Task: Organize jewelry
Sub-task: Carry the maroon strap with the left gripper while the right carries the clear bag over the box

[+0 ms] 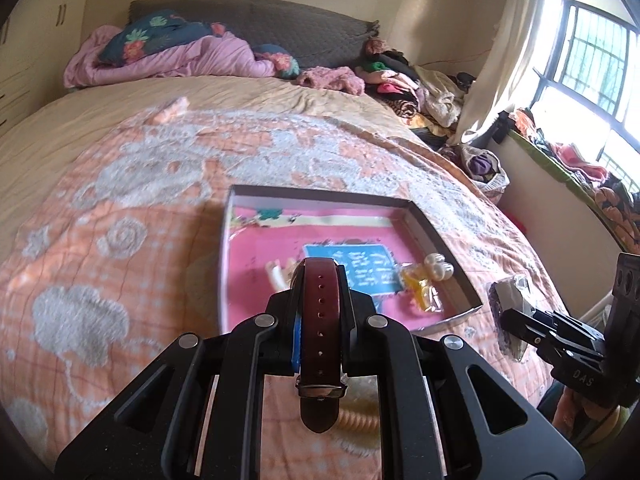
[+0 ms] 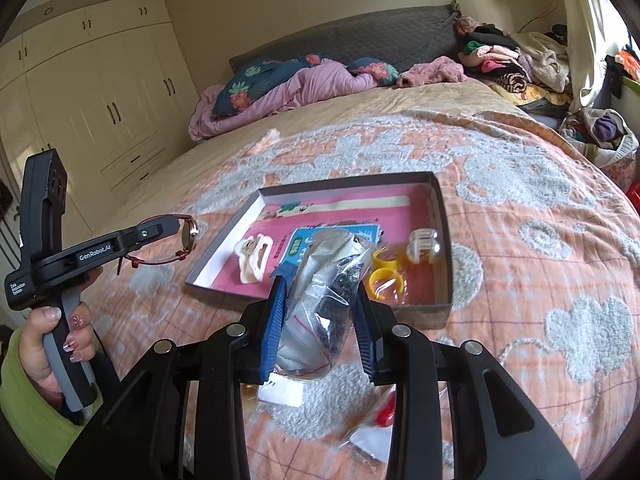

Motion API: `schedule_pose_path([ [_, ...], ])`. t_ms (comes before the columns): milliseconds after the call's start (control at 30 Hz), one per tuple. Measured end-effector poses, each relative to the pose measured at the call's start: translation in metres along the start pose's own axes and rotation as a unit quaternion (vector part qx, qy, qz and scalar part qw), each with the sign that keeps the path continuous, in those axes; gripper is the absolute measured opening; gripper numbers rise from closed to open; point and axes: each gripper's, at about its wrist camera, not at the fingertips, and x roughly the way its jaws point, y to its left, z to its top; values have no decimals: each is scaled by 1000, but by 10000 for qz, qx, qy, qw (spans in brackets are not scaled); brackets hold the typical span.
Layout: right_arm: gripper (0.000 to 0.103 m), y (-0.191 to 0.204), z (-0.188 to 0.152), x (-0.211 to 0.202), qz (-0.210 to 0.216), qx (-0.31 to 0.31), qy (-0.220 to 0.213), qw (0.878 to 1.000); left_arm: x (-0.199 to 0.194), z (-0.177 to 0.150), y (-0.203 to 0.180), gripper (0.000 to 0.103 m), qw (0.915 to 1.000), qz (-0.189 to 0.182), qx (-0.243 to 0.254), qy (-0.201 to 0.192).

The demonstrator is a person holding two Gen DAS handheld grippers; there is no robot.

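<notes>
While both pairs of tongs hang above the orange bedspread [image 1: 120,208], each is clamped on something. The left tongs [image 1: 320,280] are pressed together on a wristwatch [image 1: 320,320]; its dark red strap runs lengthwise along the fingers, buckle end back toward the handle, and the round face [image 2: 189,234] juts out past the tips. From the right-hand camera that face stands on edge, with the strap drooping below the tongs. A hand [image 2: 52,344] in a green sleeve grips the left handle. The right tongs [image 2: 320,300] are closed on a clear plastic bag [image 2: 324,288] of dark contents, its long axis following the fingers and its top rising past the tips. Just ahead of both tongs lies a shallow box [image 2: 442,216] with a pink lining, holding a cream hair clip [image 2: 252,260], yellow rings [image 2: 386,276] and a clear claw clip [image 2: 424,244].
</notes>
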Motion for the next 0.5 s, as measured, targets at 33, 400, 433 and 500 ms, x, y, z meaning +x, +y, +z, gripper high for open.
schedule_pose_path([
  [33, 31, -1, 2, -1, -15, 13, -22, 10000, 3, 2, -2, 6, 10000, -10, 13, 4],
  [400, 31, -9, 20, -1, -157, 0, -179, 9997, 32, 17, -15, 6, 9998, -119, 81, 103],
  [433, 31, -10, 22, -1, -158, -7, -198, 9997, 34, 18, -16, 6, 9998, -132, 80, 114],
  [500, 31, -10, 25, 0, -181, -28, -226, 9996, 41, 20, -18, 6, 9997, -160, 74, 159],
])
